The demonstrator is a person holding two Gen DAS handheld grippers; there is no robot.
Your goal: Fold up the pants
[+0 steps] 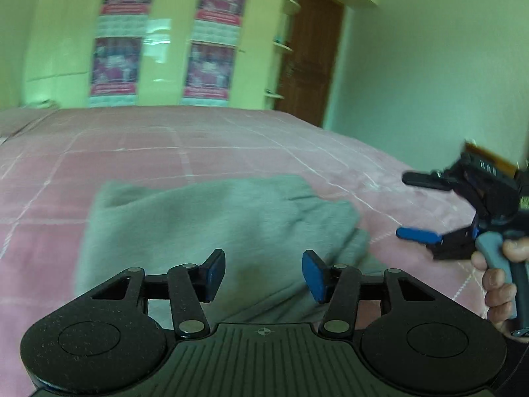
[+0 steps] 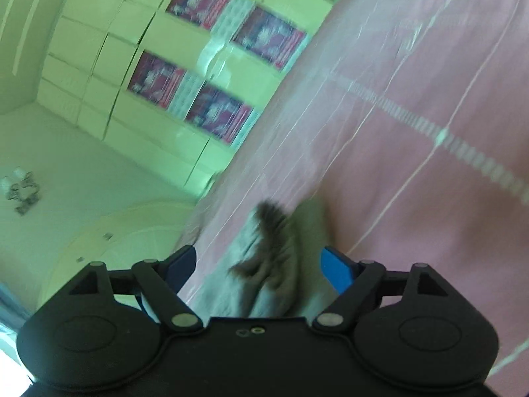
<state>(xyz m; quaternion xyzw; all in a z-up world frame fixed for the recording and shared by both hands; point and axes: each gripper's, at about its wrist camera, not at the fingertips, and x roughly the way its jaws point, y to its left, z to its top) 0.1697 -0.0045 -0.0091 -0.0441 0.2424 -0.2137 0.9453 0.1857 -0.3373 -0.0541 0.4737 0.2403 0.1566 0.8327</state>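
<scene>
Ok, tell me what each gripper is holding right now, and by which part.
Nothing. The left gripper and right gripper are both open, and the grey pants lie free on the pink bedspread.

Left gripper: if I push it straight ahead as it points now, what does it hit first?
Most likely the grey pants on the pink bed. The open left gripper aims right at them; nothing lies between, though depth is unclear.

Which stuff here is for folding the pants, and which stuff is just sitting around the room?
For the job:
grey pants
left hand-held gripper, open
right hand-held gripper, open
pink bedspread under the pants

Just around:
posters on the cupboard
brown door
</scene>
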